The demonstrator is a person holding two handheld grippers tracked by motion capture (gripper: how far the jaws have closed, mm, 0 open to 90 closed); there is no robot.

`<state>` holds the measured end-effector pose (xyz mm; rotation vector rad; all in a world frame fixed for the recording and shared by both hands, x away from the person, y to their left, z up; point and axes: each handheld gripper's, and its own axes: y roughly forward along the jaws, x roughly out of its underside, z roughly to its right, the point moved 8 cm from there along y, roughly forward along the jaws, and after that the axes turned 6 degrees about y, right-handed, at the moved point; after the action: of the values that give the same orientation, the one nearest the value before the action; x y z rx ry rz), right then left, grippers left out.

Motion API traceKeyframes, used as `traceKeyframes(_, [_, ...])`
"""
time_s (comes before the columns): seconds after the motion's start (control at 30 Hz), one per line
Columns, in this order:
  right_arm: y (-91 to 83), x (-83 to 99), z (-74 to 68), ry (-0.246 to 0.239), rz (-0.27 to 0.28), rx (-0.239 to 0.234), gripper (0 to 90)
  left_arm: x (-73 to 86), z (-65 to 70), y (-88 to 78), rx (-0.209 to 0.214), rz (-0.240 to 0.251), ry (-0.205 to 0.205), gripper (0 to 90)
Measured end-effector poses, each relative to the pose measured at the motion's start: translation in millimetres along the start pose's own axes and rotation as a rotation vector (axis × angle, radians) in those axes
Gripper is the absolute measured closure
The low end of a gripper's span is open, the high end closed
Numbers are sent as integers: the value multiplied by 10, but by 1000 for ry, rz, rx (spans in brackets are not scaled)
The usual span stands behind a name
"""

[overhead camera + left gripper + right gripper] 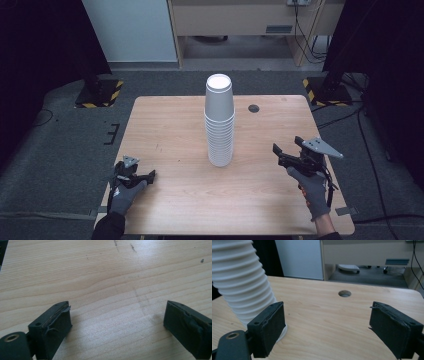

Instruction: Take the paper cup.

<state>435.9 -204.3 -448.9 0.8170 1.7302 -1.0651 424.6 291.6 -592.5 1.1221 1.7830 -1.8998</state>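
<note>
The tall stack of white cups [219, 122] stands straight up on the table [165, 125], just ahead and left of the open, empty right gripper [280, 152], farther from the open, empty left gripper [148, 176].

Left gripper [148, 176] fingers apart, right gripper [278, 154] likewise

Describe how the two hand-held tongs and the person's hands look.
Both tongs are black, each topped by a grey three-cornered plate with small holes. The left tongs and right tongs have two blocky black jaws faced with dark pads; the left pads look frayed at the edges. A black cable trails from the right one. Each hand wears a grey glove above a dark sleeve.
</note>
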Motion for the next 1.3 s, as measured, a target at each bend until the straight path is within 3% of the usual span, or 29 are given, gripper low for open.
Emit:
traceKeyframes(0.27, [35, -305, -197, -10, 39, -29, 134, 3, 0, 6, -2, -8, -4, 30])
traceKeyframes(0.53, [83, -490, -384, -27, 53, -67, 132, 3, 0, 6, -2, -7, -5, 30])
traceKeyframes(0.93, [161, -880, -791, -43, 112, -151, 138, 4, 1, 7, -1, -8, -4, 28])
traceKeyframes(1.3, [295, -1027, -989, -55, 112, -180, 141, 3, 1, 7, -1, -8, -4, 28])
